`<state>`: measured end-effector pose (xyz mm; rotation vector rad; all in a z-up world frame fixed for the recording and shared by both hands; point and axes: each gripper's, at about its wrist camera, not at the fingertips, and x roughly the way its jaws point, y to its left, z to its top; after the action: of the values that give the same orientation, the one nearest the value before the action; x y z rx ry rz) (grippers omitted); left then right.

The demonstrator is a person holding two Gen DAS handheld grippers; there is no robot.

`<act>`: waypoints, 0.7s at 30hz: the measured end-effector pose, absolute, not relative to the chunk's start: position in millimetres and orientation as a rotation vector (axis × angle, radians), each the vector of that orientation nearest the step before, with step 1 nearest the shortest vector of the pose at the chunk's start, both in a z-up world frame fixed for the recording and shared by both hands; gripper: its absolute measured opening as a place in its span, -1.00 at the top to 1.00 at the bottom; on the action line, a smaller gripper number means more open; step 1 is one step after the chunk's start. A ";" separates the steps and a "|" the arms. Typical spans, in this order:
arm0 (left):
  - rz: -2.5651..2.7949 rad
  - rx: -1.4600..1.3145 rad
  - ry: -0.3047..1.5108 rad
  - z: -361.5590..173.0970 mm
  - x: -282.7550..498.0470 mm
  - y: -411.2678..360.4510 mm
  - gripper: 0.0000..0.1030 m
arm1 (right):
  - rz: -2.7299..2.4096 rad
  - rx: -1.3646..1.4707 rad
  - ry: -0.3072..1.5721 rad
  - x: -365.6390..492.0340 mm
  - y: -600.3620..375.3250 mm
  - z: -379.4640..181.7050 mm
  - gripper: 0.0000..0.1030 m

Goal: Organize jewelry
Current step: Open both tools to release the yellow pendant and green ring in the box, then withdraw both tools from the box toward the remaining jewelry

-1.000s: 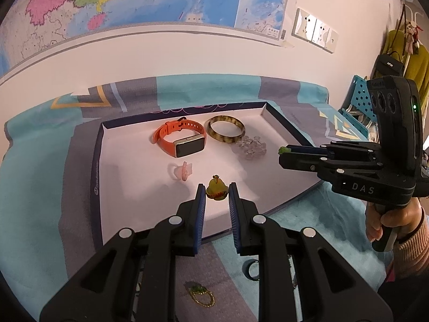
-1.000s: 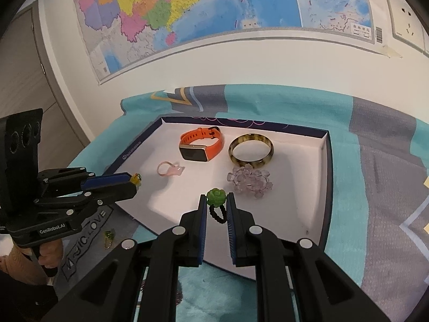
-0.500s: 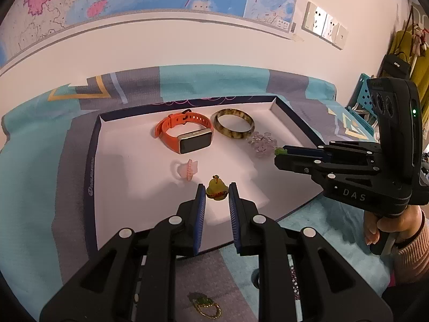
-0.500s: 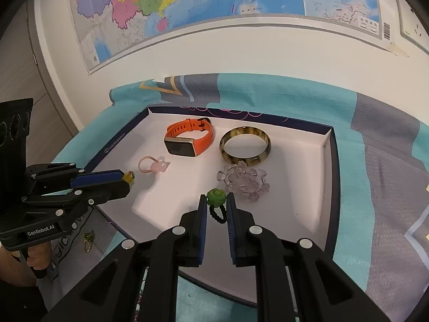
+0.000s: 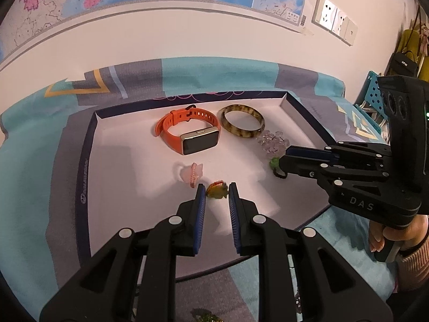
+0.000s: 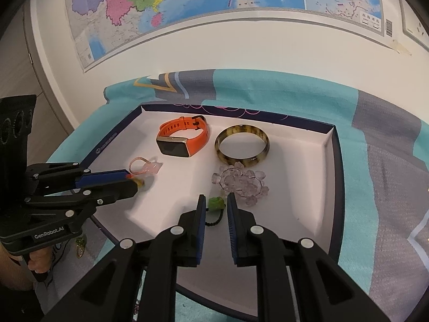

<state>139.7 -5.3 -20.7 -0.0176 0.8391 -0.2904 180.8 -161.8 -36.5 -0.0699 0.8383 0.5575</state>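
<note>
Both grippers (image 5: pixel 217 191) (image 6: pixel 215 203) over white tray (image 5: pixel 112 177)

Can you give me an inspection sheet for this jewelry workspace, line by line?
Surface: teal and grey cloth under a white-lined tray.
Job's things: orange watch, mottled bangle, clear bead bracelet and pink ring lie in the tray.
Clutter: small green and gold piece on the cloth outside the tray.
Grippers: left gripper jaws shut on a yellow charm; right gripper jaws shut on a green ring; both over the tray.
Cables: nothing seen.
Surroundings: wall map, sockets.
</note>
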 end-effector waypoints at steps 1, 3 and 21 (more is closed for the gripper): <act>-0.291 -0.018 0.840 -21.4 140.1 -5.2 0.65 | 0.557 -0.067 0.837 180.8 -162.1 -36.3 0.71; -0.294 -0.021 0.844 -22.2 140.5 -4.9 0.65 | 0.559 -0.056 0.838 180.8 -163.7 -36.0 0.70; -0.284 -0.022 0.734 6.4 97.1 9.5 0.35 | 0.633 -0.012 0.776 137.7 -185.3 -6.7 0.39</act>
<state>97.1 9.5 6.4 -0.0217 0.7342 -0.2841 137.7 -185.3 -6.7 -0.0122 0.7765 0.6335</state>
